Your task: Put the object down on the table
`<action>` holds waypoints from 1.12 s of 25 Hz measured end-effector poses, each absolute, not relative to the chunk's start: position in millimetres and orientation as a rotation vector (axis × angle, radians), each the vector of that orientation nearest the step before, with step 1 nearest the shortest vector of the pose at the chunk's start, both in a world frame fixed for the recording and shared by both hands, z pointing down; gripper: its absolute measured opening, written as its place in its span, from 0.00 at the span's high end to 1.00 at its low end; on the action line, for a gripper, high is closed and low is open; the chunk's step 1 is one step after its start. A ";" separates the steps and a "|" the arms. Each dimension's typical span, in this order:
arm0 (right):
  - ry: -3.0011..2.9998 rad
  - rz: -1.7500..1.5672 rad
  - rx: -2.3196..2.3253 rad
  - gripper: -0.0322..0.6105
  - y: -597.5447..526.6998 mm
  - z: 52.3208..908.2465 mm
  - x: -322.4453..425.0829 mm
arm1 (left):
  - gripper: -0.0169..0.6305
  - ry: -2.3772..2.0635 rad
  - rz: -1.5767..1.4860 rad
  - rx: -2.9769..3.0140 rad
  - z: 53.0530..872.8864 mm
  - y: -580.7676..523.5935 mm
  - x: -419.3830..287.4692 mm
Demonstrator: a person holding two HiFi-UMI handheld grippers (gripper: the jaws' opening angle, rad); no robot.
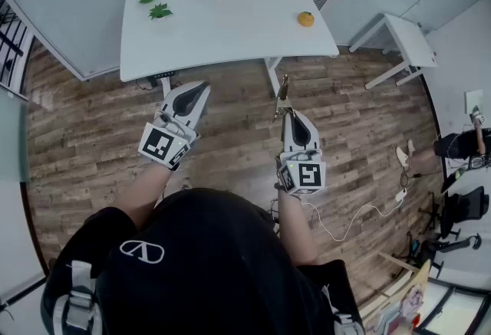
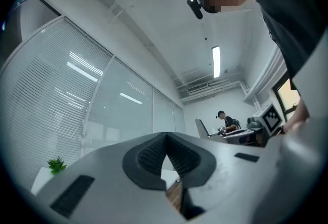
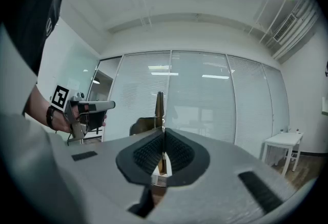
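Short of the white table (image 1: pixel 230 27), off its near edge and over wood floor (image 1: pixel 230 138): holds nothing in the left gripper (image 1: pixel 198 90), jaws pressed together; farther right, just as short of the table, pinches a thin brown strip (image 1: pixel 283 93) in the right gripper (image 1: pixel 288 113), jaws closed tight on its near end. Risks dropping the strip on the floor if released before reaching the table, or letting it pivot in so narrow a grip.

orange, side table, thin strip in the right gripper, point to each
orange (image 1: pixel 306 18): head view, middle of the fruit
side table (image 1: pixel 409 37): head view, bare top
thin strip (image 1: pixel 283 92): head view, part sticking past the jaws
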State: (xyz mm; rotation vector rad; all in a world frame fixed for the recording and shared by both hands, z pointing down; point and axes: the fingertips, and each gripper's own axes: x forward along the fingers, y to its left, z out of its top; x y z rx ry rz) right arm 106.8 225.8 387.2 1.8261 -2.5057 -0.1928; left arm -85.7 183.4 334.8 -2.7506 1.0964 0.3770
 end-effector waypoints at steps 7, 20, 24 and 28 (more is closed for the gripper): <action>-2.511 -0.191 1.816 0.94 220.7 390.5 101.6 | 0.97 1.103 0.374 -2.749 338.8 178.5 -89.2; -2.560 -0.221 1.819 0.94 218.2 383.6 119.2 | 0.97 1.122 0.356 -2.739 340.7 174.0 -74.2; -2.587 -0.228 1.796 0.94 214.0 383.6 135.7 | 0.97 1.164 0.343 -2.714 340.5 172.6 -59.9; -2.634 -0.222 1.764 0.94 205.4 388.3 156.3 | 0.97 1.211 0.329 -2.691 346.6 171.5 -43.8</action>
